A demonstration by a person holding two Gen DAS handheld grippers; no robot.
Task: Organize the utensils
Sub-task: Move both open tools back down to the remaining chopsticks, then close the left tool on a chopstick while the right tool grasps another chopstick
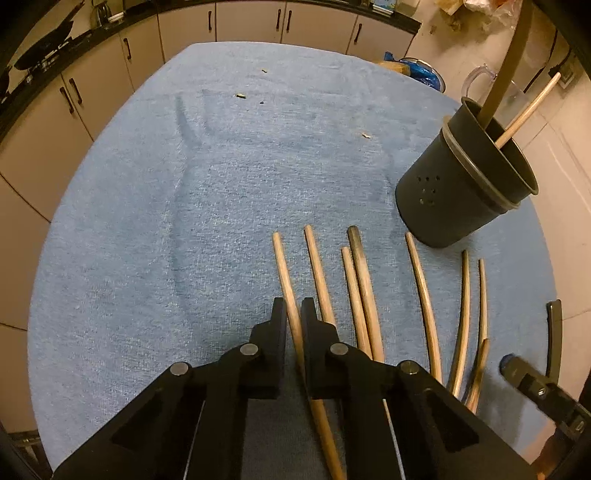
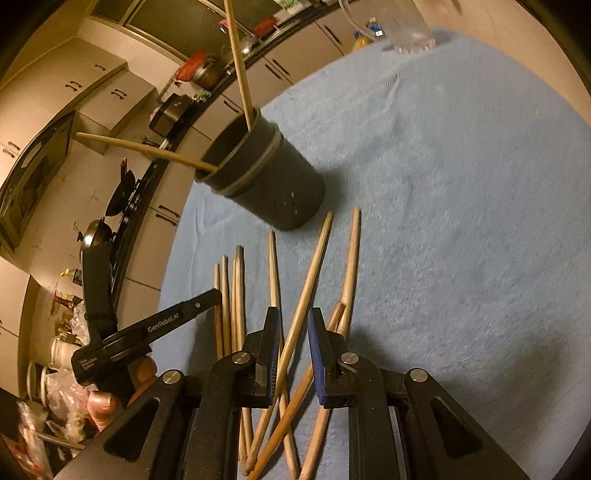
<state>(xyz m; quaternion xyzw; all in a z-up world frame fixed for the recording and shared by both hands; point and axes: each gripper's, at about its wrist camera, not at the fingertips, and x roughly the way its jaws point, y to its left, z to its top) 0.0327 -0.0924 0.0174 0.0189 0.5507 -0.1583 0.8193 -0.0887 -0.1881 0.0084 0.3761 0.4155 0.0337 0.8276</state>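
Several wooden chopsticks (image 1: 424, 295) lie side by side on a round table under a blue cloth (image 1: 184, 221). My left gripper (image 1: 293, 314) points down at the leftmost chopstick (image 1: 284, 266) and is shut on it, the pads pressing both its sides. A dark grey holder (image 1: 461, 184) stands at the right with a chopstick and a flat handle in it. In the right wrist view my right gripper (image 2: 293, 317) hangs low over crossed chopsticks (image 2: 347, 266). One slanted chopstick (image 2: 314, 254) runs between its jaws with a gap showing, so it is open. The holder (image 2: 266, 177) stands just beyond.
A clear plastic jug (image 1: 480, 77) stands behind the holder near the table's edge. Cream cabinets (image 1: 258, 22) and a dark counter with pans ring the far side. Small crumbs (image 1: 241, 96) dot the cloth. A person's hand (image 2: 103, 402) holds the left gripper's handle.
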